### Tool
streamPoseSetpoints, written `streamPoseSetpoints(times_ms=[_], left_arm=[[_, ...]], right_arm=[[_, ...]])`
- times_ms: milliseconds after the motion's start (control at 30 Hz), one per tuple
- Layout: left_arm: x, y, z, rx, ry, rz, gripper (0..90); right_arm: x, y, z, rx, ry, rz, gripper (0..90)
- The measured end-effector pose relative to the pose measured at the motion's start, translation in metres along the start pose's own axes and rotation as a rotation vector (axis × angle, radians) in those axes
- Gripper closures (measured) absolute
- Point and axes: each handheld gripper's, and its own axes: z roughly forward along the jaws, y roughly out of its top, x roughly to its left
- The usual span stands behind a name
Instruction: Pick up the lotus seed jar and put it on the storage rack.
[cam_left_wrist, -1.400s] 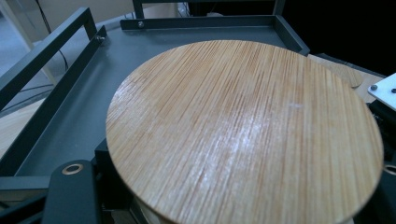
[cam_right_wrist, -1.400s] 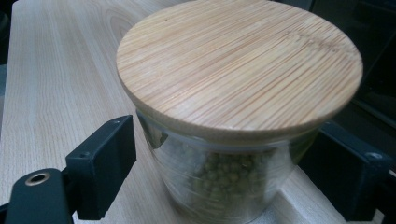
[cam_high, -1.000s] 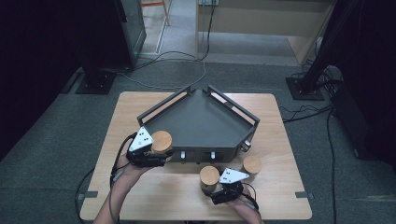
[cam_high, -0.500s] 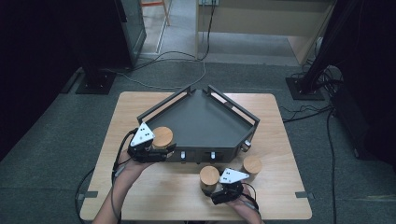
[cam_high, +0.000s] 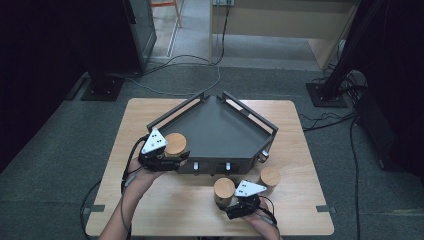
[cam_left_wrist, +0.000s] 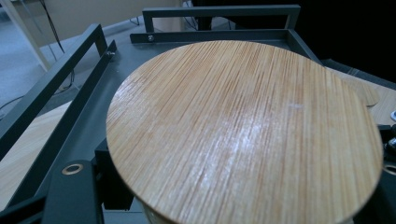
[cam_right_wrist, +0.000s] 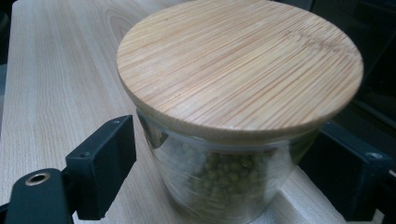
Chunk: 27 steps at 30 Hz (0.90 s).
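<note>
At the tabletop's left side, the left gripper (cam_high: 167, 159) is carrying a jar (cam_high: 175, 144) over the tray's (cam_high: 220, 131) left front corner. In the left gripper view the bamboo lid (cam_left_wrist: 243, 130) is sitting right between the jaws, which are reaching up on both sides of it, so the claw is closing around the jar and holding it. From above, the jar is sitting at the tray's rim; whether it is resting on the tray floor or hanging just above it cannot be told.

Toward the tabletop's front edge, near the middle, the right gripper (cam_high: 231, 202) is standing at a second jar (cam_high: 224, 190). In the right gripper view this jar (cam_right_wrist: 233, 116) is showing green beans through its glass under a bamboo lid, and it is standing on the wood. The jaws are flanking it, one on each side, with a small gap showing at the left jaw; the claw is partly open around the jar, and whether it is already pinching the glass cannot be told.

A third jar (cam_high: 270, 177) is standing alone to the right, just in front of the tray's right front corner.

Judging by this, the work is loading jars into the tray, and it is at an early stage: the tray floor is bare, the first jar is just arriving, the second is being taken, and the third is waiting.
</note>
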Motion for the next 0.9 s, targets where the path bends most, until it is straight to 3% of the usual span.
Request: streamPoseSetpoints(times_ms=[900], left_arm=[[0.009, 0.005, 0.019, 0.002, 0.025, 0.004, 25.0]], right_arm=[[0.000, 0.000, 0.000, -0.001, 0.001, 0.001, 13.2]])
